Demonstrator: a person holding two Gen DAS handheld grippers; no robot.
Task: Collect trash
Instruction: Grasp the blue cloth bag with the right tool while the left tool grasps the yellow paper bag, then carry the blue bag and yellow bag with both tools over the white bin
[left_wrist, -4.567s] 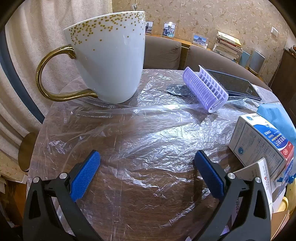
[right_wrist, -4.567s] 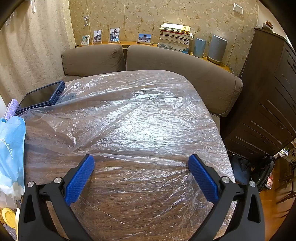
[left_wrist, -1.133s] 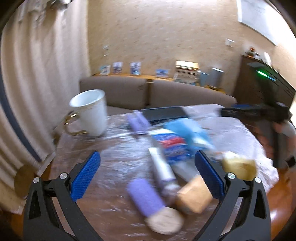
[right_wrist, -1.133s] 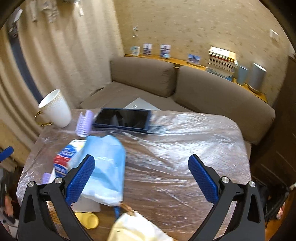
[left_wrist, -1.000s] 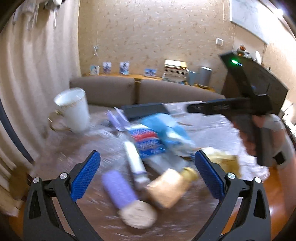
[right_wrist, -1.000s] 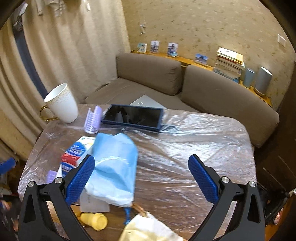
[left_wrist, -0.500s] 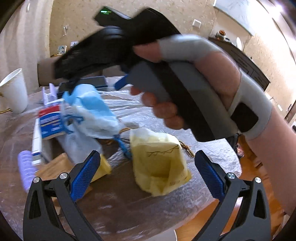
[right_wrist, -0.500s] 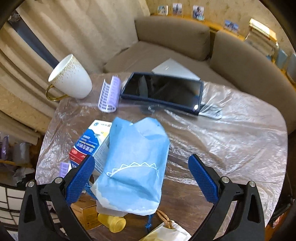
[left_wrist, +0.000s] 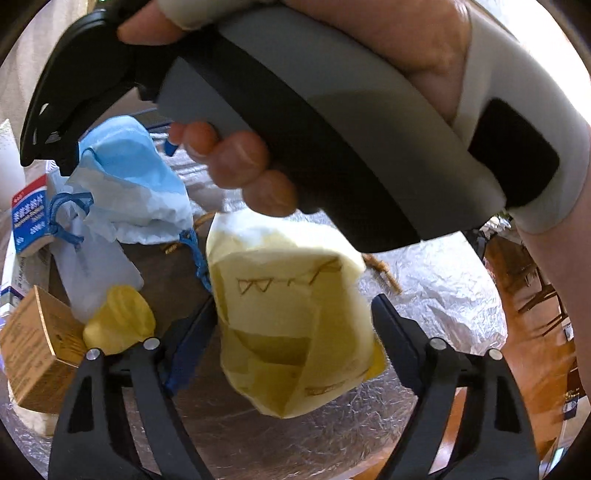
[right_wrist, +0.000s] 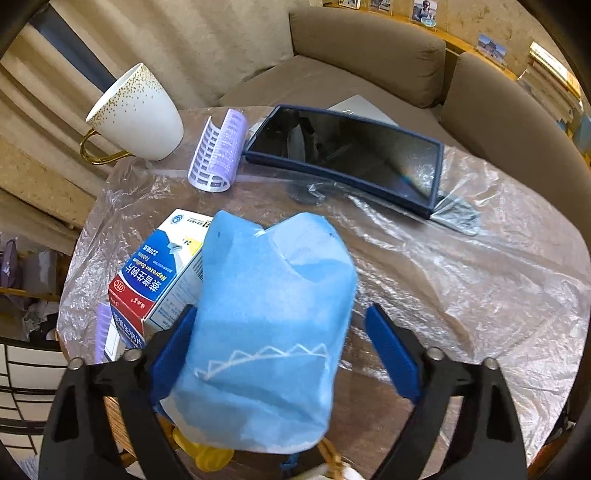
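In the left wrist view a pale yellow drawstring bag (left_wrist: 291, 317) stands on the plastic-covered table between the open fingers of my left gripper (left_wrist: 291, 328); neither pad clearly presses it. The hand with the right gripper's handle fills the top of that view. In the right wrist view a blue drawstring bag (right_wrist: 266, 332) lies between the open fingers of my right gripper (right_wrist: 280, 350), the left pad (right_wrist: 170, 354) close to its side. The blue bag also shows in the left wrist view (left_wrist: 129, 177).
A medicine box (right_wrist: 155, 280), a purple hair roller (right_wrist: 218, 151), a white gold-dotted mug (right_wrist: 136, 110) and a dark tablet (right_wrist: 351, 155) lie on the table. A yellow cap (left_wrist: 118, 321) and a brown carton (left_wrist: 33, 350) sit by the left gripper. A sofa stands behind.
Both grippers dropped toward the table. The yellow bag now sits between the left fingers and the blue bag between the right fingers. Both openings have narrowed.
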